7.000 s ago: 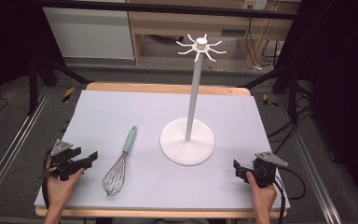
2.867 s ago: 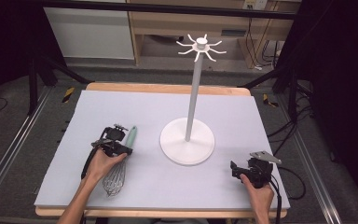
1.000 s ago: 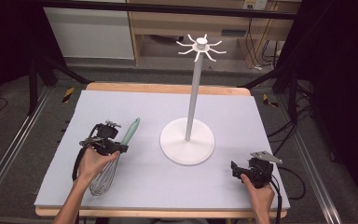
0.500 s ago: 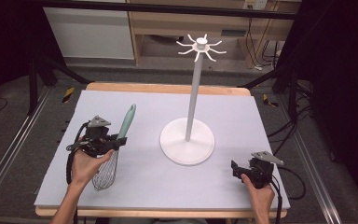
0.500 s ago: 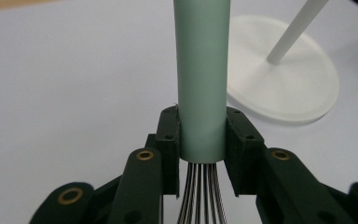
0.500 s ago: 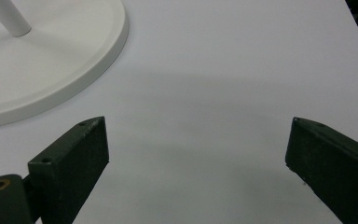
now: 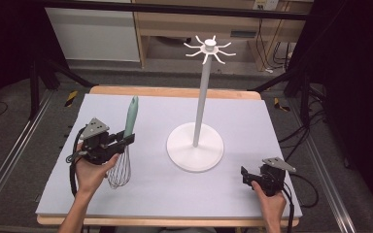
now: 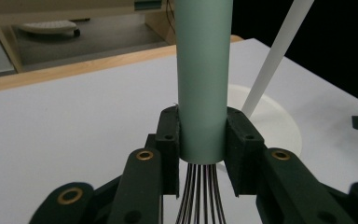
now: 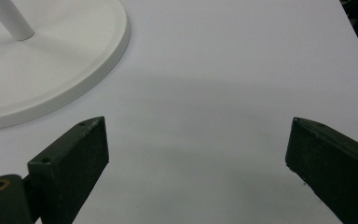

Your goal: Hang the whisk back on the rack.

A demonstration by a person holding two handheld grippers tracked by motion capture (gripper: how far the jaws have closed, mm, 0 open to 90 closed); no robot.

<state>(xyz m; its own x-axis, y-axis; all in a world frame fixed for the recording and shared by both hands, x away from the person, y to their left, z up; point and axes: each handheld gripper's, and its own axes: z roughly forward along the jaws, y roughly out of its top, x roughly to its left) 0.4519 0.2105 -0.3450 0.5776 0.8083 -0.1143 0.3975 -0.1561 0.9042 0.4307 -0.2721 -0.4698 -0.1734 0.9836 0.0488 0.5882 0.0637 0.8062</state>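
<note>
A whisk (image 7: 124, 141) with a pale green handle and a wire head hangs upright above the left of the white mat. My left gripper (image 7: 121, 141) is shut on the low end of the whisk's handle (image 8: 202, 79), just above the wires (image 8: 198, 193). A white hook stand (image 7: 203, 87) with a round base (image 7: 194, 145) rises at the mat's middle, to the right of the whisk. My right gripper (image 7: 246, 175) rests open near the front right corner, its jaws wide apart over bare mat (image 9: 205, 112) beside the stand's base (image 9: 60, 60).
The white mat (image 7: 170, 194) lies on a wooden table whose edge (image 7: 175, 92) shows at the back. Metal rails run along both sides. Shelving (image 7: 209, 29) stands behind the table. Cables trail from both grippers.
My left gripper has lifted the whisk off the mat and stood it more upright, handle end up. The right gripper has stayed where it was.
</note>
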